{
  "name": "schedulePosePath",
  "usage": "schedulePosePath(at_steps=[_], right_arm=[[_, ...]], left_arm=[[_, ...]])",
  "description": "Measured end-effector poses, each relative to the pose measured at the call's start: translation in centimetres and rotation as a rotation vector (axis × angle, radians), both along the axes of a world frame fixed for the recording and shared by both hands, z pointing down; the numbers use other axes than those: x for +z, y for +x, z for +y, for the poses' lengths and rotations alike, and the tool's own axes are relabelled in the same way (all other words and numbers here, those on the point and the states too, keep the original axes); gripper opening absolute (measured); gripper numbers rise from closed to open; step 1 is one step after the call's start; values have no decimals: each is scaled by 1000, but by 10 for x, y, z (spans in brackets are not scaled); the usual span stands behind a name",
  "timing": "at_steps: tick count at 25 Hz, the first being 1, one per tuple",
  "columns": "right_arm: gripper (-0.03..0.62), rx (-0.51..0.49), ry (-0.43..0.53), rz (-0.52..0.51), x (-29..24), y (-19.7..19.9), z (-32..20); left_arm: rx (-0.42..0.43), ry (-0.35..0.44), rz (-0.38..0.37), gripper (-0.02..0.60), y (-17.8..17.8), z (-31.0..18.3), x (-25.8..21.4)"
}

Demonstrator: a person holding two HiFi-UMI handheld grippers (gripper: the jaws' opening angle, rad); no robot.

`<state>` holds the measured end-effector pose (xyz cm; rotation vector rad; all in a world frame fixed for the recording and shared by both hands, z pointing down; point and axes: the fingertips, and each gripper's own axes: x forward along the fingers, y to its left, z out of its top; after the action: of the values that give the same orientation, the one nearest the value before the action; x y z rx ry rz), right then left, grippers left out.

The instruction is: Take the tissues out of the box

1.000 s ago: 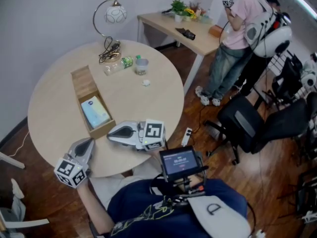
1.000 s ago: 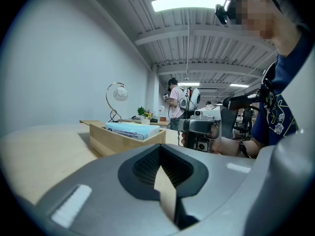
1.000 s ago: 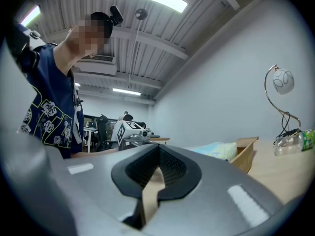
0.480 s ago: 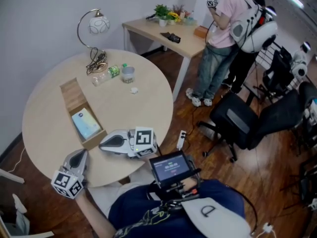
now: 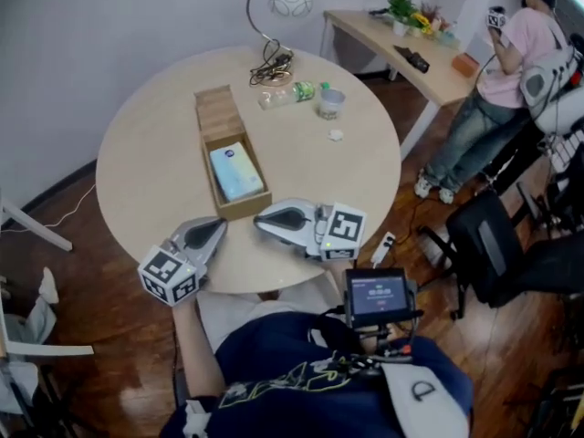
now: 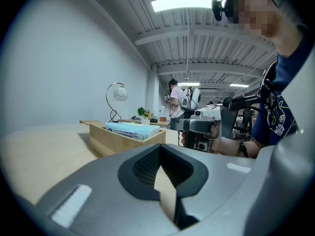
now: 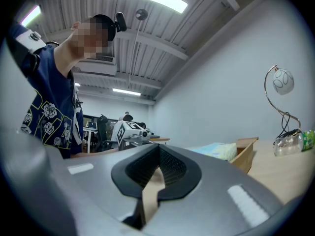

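Now | tissues (image 5: 235, 172) in box (image 5: 216, 112), long axis along it | left gripper (image 5: 219, 225), right gripper (image 5: 259, 215): fingers clenched (empty)

The box (image 5: 214, 117) lies lengthwise on the round tabletop (image 5: 137, 172), running from near the middle toward the near edge. The tissue pack (image 5: 235, 172) lies in the box's near compartment. Behind the box, at the far edge, stands a lamp (image 5: 270, 67), with a bottle (image 5: 290, 93) and a cup (image 5: 331, 103) to its right. At the near edge, the left tongs (image 5: 217, 226) lie just before the box's near left corner and the right tongs (image 5: 263, 217) just beside its near right corner.
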<state>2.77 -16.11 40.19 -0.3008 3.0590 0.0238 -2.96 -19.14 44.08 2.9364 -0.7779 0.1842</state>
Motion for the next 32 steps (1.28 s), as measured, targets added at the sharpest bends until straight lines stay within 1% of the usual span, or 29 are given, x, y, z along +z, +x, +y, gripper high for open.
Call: schedulePosePath(at_steps=[4,9,14,18,23,27,29,32], right_arm=[[1,23,10,-25,-4,4,-2],[1,89,30,-88,-16,17,-8],[1,103,37,-77,-11,19,-10],[1,106,47,-98,-15,21,-9],[1,143,40,-91,-17,20,-13],[1,163,54,-118,-20,26,-14],[1,203,67,-131,-22,30,-18],[0,297,89,-132,-23,40,-27]], left_arm=[[-2,-1,1,0,-2,0,0],[3,11,8,0,-2,-2,-3],[1,13,5,0,-4,-1,-3],[0,12,7,0,-5,-2,-3],[1,14,9,0,-4,0,-3],[2,15,7,0,-4,-1,-4],[0,14,6,0,-4,-2,-3],[1,12,6,1,-3,-2,-3]])
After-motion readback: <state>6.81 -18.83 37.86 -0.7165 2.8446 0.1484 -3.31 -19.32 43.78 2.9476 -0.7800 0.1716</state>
